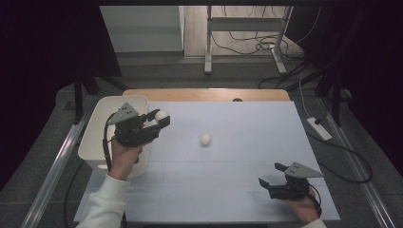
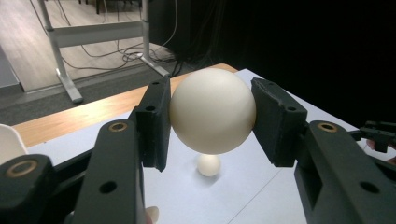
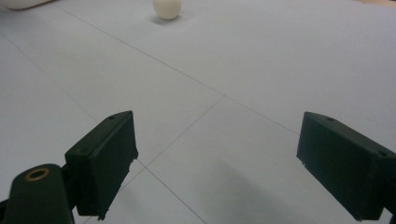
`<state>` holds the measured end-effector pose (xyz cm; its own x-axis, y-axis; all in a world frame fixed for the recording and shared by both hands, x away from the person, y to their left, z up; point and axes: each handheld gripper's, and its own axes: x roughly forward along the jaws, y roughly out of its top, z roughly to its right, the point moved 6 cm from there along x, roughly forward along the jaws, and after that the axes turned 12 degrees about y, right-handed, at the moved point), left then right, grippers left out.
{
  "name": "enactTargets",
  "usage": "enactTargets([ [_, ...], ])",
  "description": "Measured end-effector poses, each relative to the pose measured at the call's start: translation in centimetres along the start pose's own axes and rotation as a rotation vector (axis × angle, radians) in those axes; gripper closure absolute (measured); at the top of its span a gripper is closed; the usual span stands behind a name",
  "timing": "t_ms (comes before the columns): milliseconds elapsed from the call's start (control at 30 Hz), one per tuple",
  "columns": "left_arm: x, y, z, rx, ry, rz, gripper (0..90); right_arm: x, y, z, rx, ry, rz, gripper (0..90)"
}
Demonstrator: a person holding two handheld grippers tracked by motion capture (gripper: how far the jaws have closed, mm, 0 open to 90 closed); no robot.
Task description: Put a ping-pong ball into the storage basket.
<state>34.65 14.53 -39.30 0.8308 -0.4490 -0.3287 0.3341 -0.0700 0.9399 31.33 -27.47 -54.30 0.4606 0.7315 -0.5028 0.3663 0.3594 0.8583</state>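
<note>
While the left gripper [image 1: 160,119] clamps a ball [image 1: 161,115] by the bin's [image 1: 97,124] right rim, a second ball [image 1: 205,139] sits mid-table [image 1: 247,118], clear all round. Left gripper view: jaws squeeze the ball [image 2: 213,110]. Right gripper view: right gripper [image 3: 233,168] gapes over bare surface.

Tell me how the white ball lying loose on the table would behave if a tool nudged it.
The loose ball looks fully round on the flat table, so it would probably roll freely. Its smooth surface suggests it could slip from a pinch. It is likely stiff: the matching held ball keeps its shape in the left tool.
</note>
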Motion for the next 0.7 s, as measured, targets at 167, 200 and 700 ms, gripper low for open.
enactTargets([
  [167, 0.0, 0.2, -0.6, -0.012, 0.008, 0.0, 50.5, 0.0, 0.0, 0.0, 0.001, -0.001, 0.0, 11.7],
  [200, 0.0, 0.3, -0.6, -0.015, 0.011, -0.001, 50.6, 0.0, 0.0, 0.0, 0.001, -0.002, 0.0, 11.7],
  [700, 0.0, 0.8, -2.2, -0.024, 0.051, -0.004, 50.6, 0.1, 0.0, -0.2, -0.005, 0.003, -0.004, 11.7],
])
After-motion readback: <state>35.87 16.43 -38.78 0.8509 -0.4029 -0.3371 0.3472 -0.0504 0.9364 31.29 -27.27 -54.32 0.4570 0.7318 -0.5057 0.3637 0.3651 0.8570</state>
